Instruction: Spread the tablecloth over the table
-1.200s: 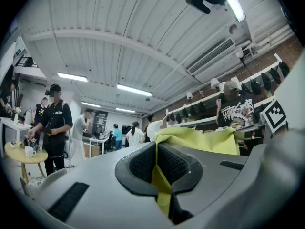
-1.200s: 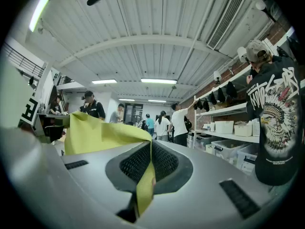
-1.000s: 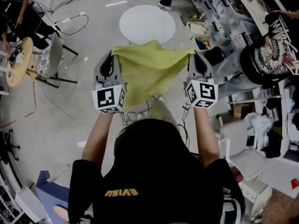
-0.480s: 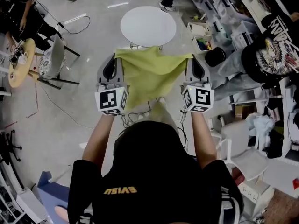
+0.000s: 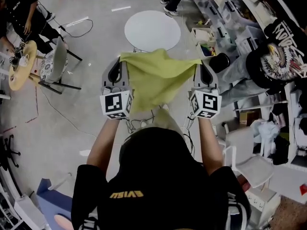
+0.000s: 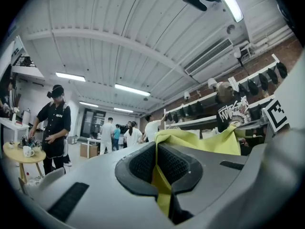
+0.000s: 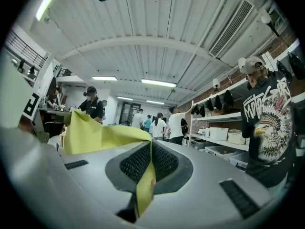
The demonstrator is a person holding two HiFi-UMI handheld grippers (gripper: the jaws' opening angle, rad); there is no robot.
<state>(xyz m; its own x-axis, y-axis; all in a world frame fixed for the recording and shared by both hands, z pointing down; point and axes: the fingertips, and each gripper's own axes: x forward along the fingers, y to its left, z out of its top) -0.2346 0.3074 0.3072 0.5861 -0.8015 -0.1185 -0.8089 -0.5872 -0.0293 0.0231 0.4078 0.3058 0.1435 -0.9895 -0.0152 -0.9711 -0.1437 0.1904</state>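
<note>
The left tool (image 5: 117,63) and right tool (image 5: 201,66) each pinch a corner of the yellow-green tablecloth (image 5: 156,78) hanging between them, so this carry step likely needs advancing to the round desk (image 5: 152,30) at twelve o'clock.

Workshop: wall shelves (image 7: 224,117), parts bins (image 5: 204,36), floor cables (image 5: 135,121)

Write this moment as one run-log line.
left gripper: shut on corner of yellow-green fabric tablecloth | right gripper: shut on other corner | tablecloth: hanging between grippers | round white table: not yet covered
</note>
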